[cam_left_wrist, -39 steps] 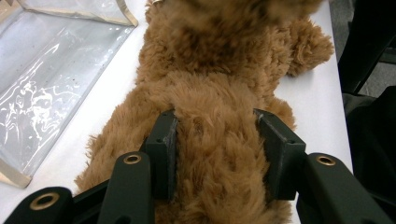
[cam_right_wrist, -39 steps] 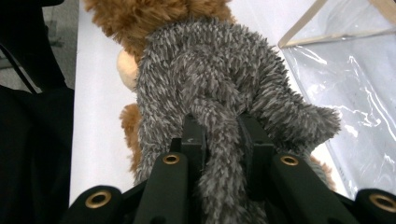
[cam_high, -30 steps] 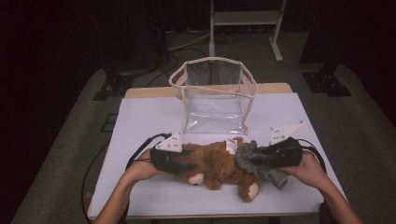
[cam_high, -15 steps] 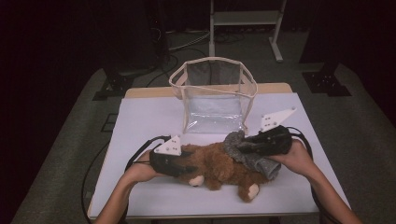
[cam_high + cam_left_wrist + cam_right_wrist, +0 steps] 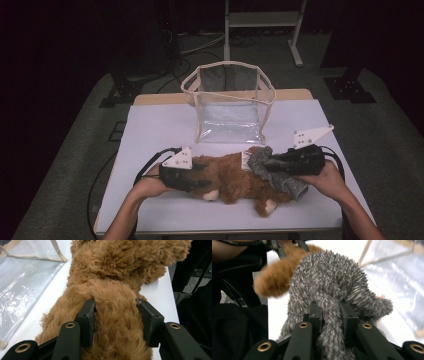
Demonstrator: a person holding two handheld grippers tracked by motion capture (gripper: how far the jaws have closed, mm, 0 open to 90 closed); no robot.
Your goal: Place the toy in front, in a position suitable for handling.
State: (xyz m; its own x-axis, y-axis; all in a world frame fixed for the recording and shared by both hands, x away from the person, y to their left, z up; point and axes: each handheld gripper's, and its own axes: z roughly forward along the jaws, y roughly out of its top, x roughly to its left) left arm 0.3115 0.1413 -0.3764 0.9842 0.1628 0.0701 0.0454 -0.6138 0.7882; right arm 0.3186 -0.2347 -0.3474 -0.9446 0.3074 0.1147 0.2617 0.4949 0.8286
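A brown teddy bear point(image 5: 235, 176) lies on its side on the white table point(image 5: 160, 130), near the front edge. My left gripper point(image 5: 202, 178) comes in from the left and is shut on the bear; in the left gripper view point(image 5: 116, 307) both pads press into a thick roll of the brown fur point(image 5: 120, 265). My right gripper point(image 5: 274, 163) is at the bear's right end, shut on a grey shaggy plush piece point(image 5: 256, 162). In the right gripper view point(image 5: 330, 308) a fold of the grey plush point(image 5: 327, 275) is pinched between the jaws, with the bear point(image 5: 272, 277) behind it.
A clear plastic bag with a beige rim point(image 5: 230, 102) stands open just behind the bear, mid-table. It also appears as the bag point(image 5: 22, 285) and the bag point(image 5: 397, 277) in the gripper views. A metal stand point(image 5: 262, 20) and cables lie on the floor beyond the table.
My right gripper swung the grey plush up and toward the bag, then came back rightward. The grey piece now drapes over the bear's right end. The left gripper stayed put.
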